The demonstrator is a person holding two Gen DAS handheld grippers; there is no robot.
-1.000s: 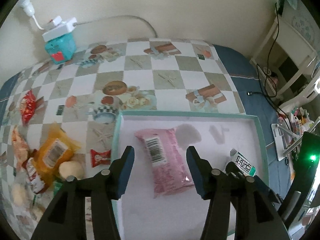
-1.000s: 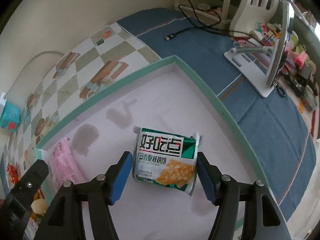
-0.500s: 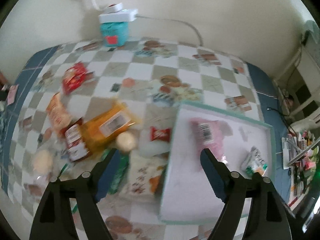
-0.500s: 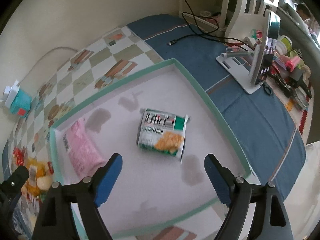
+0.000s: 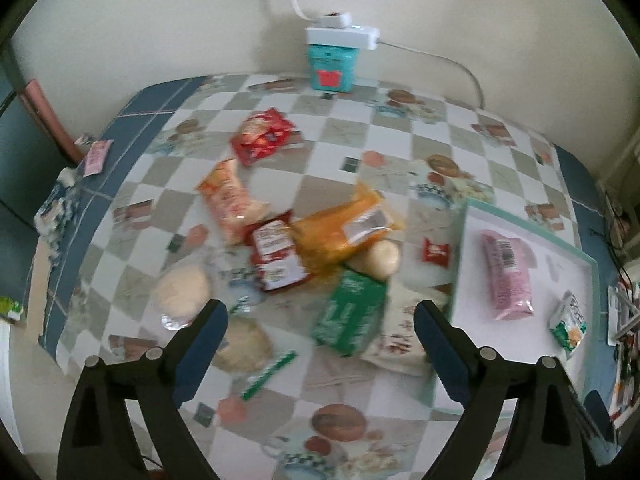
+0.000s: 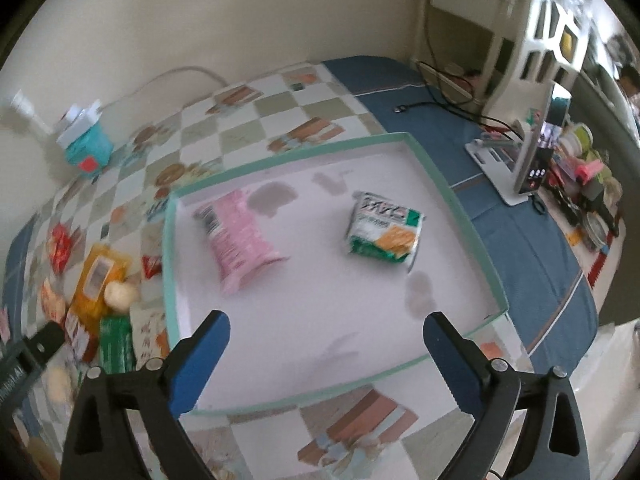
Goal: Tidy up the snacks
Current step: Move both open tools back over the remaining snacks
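A white tray with a green rim [image 6: 452,196] holds a pink packet [image 6: 240,236] and a green cracker packet [image 6: 384,232]. My right gripper [image 6: 326,326] hangs over the tray's near part; its jaws are opening, with nothing between them. The tray rim [image 5: 460,264] is at the right of the left wrist view. There my left gripper [image 5: 320,316] hovers over a loose pile with its jaws opening and empty. The pile includes a green box [image 5: 350,316], a yellow packet [image 5: 348,228], a red-and-white packet [image 5: 276,256], an orange packet [image 5: 230,200] and a red packet [image 5: 262,136].
A teal box under a white power strip [image 5: 332,64] stands against the back wall. A phone on a white stand [image 6: 528,160] and small clutter sit right of the tray on blue cloth. Pale buns [image 5: 182,292] lie near the table's left edge.
Both grippers opened wide and drew back from the tray. The left swung left from the pink packet to over the snack pile. The right backed away from the green cracker packet.
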